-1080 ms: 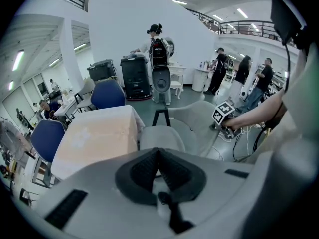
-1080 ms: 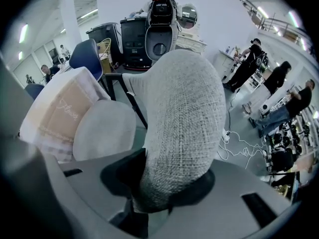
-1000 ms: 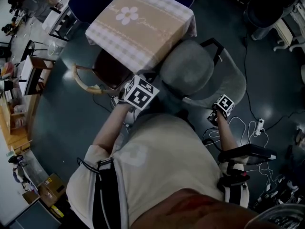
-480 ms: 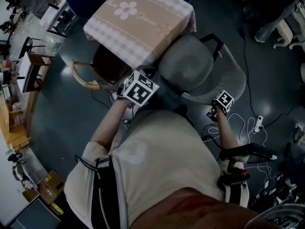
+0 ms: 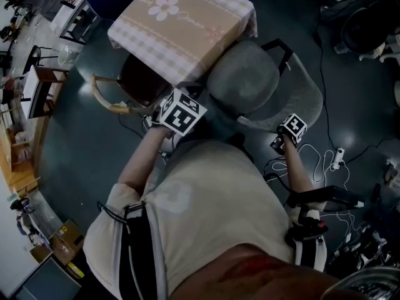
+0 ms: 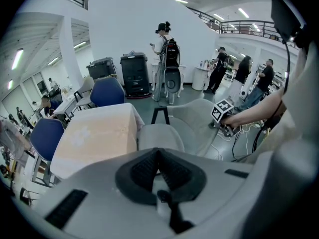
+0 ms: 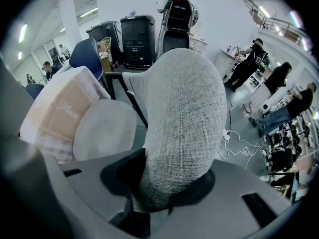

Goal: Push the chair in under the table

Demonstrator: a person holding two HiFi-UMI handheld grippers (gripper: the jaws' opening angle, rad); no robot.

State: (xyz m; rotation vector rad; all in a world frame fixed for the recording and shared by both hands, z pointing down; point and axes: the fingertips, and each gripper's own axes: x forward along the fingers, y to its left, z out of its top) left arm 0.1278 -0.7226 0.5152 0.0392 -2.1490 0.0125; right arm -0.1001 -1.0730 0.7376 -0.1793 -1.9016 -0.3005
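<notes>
**Q:** Head view: where was the chair?

**A:** The chair [image 5: 250, 86] stood at the corner of the table [image 5: 181, 24]. The front of its seat just met the cloth, and most of the seat was out in the open. Your right gripper [image 5: 284, 141] was at the top edge of the backrest. Your left gripper [image 5: 181, 114] was near the seat's left side. Cables [image 5: 325, 164] lay on the floor close by.

**Q:** Left gripper view?

**A:** The jaws were pressed together on nothing, with the seat [image 6: 159, 136] and table ahead of them. You would probably have done best to set that closed tip against the backrest's free edge, so the push ran square.

**Q:** Right gripper view?

**A:** The pads clamped the grey woven backrest [image 7: 182, 98] and the hold looked firm. The chair sat skewed to the table. I judged you needed to swing it straight first, then push slowly, minding the black armrest [image 7: 127, 91] against the cloth.
</notes>
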